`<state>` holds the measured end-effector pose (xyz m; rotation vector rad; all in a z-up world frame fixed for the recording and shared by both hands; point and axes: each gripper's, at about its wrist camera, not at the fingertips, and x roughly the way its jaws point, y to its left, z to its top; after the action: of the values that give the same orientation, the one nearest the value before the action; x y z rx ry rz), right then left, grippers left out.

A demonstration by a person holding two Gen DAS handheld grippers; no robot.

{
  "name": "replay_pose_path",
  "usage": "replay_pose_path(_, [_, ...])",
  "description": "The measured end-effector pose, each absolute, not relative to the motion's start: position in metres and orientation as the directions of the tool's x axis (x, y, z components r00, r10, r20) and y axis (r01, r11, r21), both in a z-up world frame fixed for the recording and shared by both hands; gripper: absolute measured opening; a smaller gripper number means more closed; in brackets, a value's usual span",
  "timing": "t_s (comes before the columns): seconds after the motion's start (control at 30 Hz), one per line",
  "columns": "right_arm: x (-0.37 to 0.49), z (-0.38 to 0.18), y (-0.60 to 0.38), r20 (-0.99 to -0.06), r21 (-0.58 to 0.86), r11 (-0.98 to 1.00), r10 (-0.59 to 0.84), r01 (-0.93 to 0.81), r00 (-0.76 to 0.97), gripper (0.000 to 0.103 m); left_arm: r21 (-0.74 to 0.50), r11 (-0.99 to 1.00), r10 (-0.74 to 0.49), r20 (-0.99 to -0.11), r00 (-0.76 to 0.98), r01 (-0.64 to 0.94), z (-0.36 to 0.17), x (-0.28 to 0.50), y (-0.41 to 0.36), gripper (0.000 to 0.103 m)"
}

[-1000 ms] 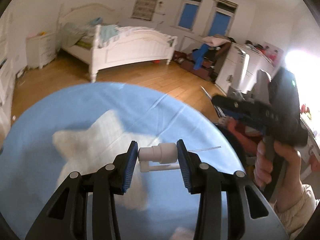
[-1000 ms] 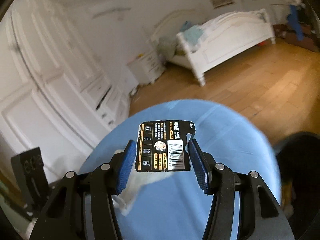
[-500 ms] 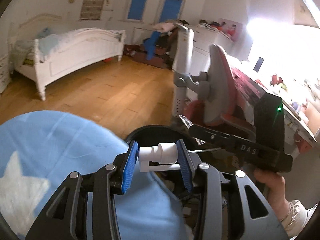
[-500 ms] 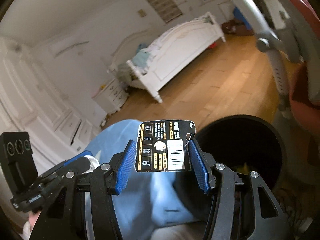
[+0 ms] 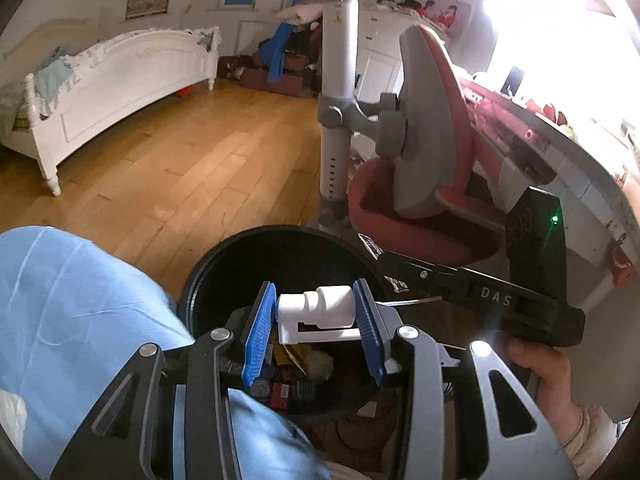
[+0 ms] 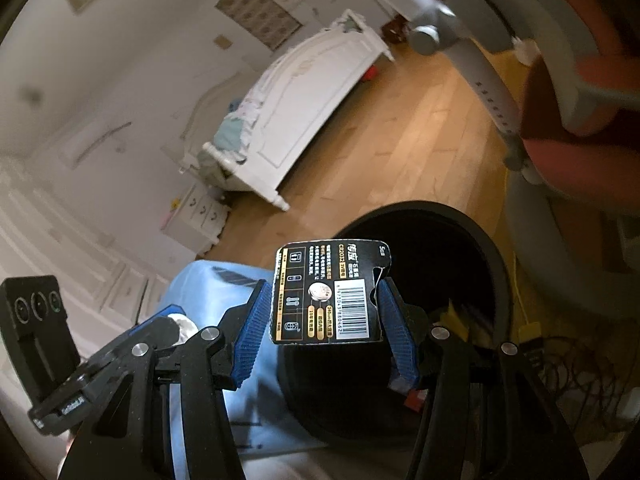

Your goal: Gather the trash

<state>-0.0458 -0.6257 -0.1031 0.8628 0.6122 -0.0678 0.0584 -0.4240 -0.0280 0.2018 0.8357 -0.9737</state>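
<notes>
- White plastic fills my left claw [image 5: 316,314]: a pump nozzle [image 5: 316,312] is pinched end to end between the blue pads [image 5: 259,330], with its thin clear tube trailing off to the right.
- In my right claw [image 6: 326,320] sits a black battery card [image 6: 330,294], printed with a barcode and a coin cell, clamped by its two side edges and standing upright.
- Both claws are closed only as far as their loads allow, and neither has a free pad.
- Below them stands the black bin [image 5: 208,272], mouth open, with yellow and red scraps already inside; the nozzle hangs over its opening in the left wrist view.
- From the right wrist camera the card hangs over the bin's near rim [image 6: 496,264], beside the blue cloth [image 6: 208,276] of the bench.
- As I judge it, this is the drop-off step: both pieces are carried and poised, neither is let go.
- The next move calls for opening each claw squarely above the mouth. The flat card may flutter, so I would bring it closer over the centre first. The nozzle's tube could snag on the right claw alongside.
</notes>
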Motion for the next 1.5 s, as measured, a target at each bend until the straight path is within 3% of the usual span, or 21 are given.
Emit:
replay_pose_path(0.33, [-0.045,-0.122,-0.632,-0.538,0.718,0.620,0.206,0.316,0.817,0.057,-0.184,0.565,-0.614,-0.745,0.261,0.804,-0.046,0.063,-0.449,0.041])
replay_pose_path(0.47, [-0.043,-0.124,-0.634,-0.539,0.726,0.608,0.214,0.321,0.815,0.061,-0.173,0.566,-0.603,-0.754,0.262,0.806,-0.048,0.065,-0.453,0.041])
replay_pose_path(0.57, [-0.043,-0.125,-0.637,-0.541,0.729,0.599,0.209,0.331,0.814,0.069,-0.159,0.563,-0.595,-0.759,0.264,0.811,-0.050,0.064,-0.459,0.042])
replay_pose_path(0.63, [-0.044,-0.124,-0.637,-0.544,0.728,0.598,0.206,0.335,0.814,0.072,-0.150,0.564,-0.591,-0.760,0.269,0.812,-0.050,0.064,-0.461,0.050])
replay_pose_path(0.7, [-0.045,-0.123,-0.637,-0.546,0.726,0.599,0.203,0.338,0.813,0.073,-0.146,0.566,-0.601,-0.747,0.285,0.811,-0.046,0.063,-0.459,0.068])
replay_pose_path(0.83, [-0.050,-0.117,-0.631,-0.545,0.723,0.605,0.202,0.334,0.814,0.073,-0.136,0.563,-0.622,-0.719,0.309,0.815,-0.035,0.054,-0.450,0.079])
replay_pose_path(0.93, [-0.051,-0.111,-0.620,-0.542,0.721,0.614,0.212,0.321,0.813,0.073,-0.126,0.576,-0.623,-0.707,0.334,0.808,-0.027,0.046,-0.438,0.095])
replay_pose_path(1.23, [-0.039,-0.072,-0.546,-0.521,0.696,0.686,0.279,0.212,0.807,0.079,-0.114,0.696,-0.594,-0.646,0.480,0.709,-0.001,0.032,-0.344,0.098])
replay_pose_path(1.5, [-0.008,-0.021,-0.425,-0.532,0.555,0.831,0.328,0.029,0.780,0.091,-0.080,0.894,-0.393,-0.612,0.686,0.441,0.000,0.030,-0.203,0.098])
